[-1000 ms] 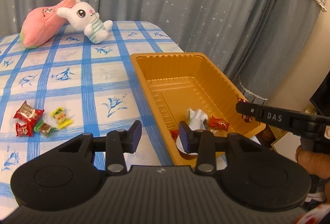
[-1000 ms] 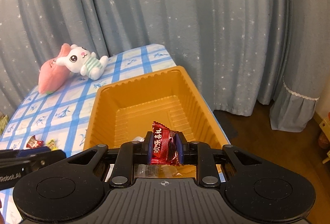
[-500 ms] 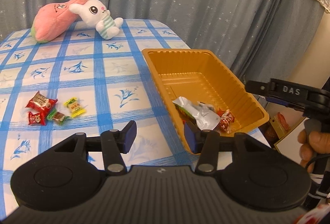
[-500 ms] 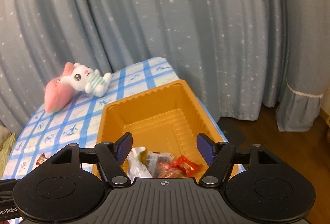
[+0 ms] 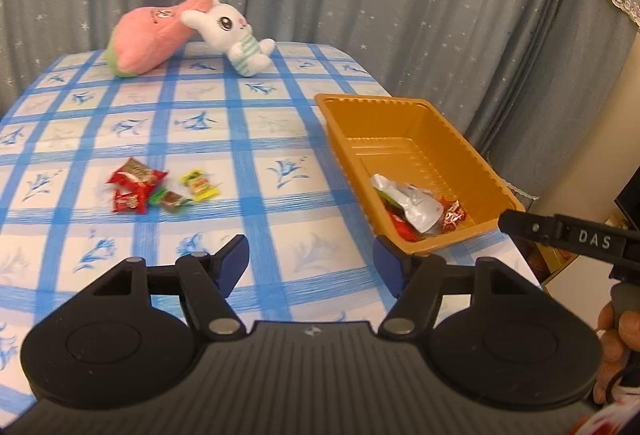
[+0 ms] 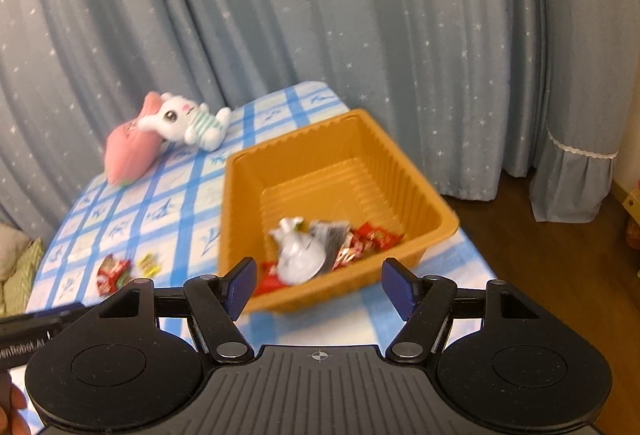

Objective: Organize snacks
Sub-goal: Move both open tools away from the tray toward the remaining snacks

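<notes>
Matte black plastic body on left gripper [image 5: 312,263] and right gripper [image 6: 320,285], each with ribbed centre panel, small crosshair mark, two round recessed discs. Black linkage arms pinned by silver screws, ending in dark blue fingers [image 5: 232,263]. White lettering "DAS" on the right gripper's side, seen from the left wrist; partial "enRobot.AI" on the left's; bare skin of right hand [image 5: 614,339] at frame edge.

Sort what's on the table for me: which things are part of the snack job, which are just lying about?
Job:
- orange tray
- snacks in tray
- loose snacks on tablecloth

Lying about:
- pink plush
- white bunny plush
</notes>
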A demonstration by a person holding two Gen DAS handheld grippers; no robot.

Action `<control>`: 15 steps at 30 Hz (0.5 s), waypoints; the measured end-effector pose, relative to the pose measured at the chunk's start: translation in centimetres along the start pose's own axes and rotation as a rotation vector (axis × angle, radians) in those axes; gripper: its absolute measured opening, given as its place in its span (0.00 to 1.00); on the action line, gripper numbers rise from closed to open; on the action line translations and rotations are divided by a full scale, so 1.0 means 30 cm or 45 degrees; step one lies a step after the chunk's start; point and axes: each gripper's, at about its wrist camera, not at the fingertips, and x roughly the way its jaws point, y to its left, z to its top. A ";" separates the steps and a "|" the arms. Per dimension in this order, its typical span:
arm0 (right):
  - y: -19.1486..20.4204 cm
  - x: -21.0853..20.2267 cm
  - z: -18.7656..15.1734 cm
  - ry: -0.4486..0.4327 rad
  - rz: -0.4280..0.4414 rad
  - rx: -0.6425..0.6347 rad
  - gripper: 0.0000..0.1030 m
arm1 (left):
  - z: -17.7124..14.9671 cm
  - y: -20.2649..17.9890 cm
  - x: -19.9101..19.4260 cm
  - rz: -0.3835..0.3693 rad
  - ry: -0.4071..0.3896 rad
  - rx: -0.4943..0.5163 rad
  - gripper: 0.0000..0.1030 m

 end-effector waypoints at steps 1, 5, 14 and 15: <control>0.008 -0.008 -0.010 0.003 0.003 -0.004 0.67 | -0.005 0.008 -0.016 0.006 -0.004 -0.004 0.64; 0.050 -0.045 -0.042 0.013 0.018 -0.019 0.67 | -0.023 0.047 -0.079 0.043 -0.024 -0.016 0.65; 0.158 -0.079 -0.092 0.038 0.069 -0.091 0.67 | -0.061 0.178 -0.183 0.135 -0.046 -0.075 0.65; 0.173 -0.081 -0.096 0.040 0.077 -0.104 0.67 | -0.064 0.192 -0.192 0.146 -0.048 -0.078 0.65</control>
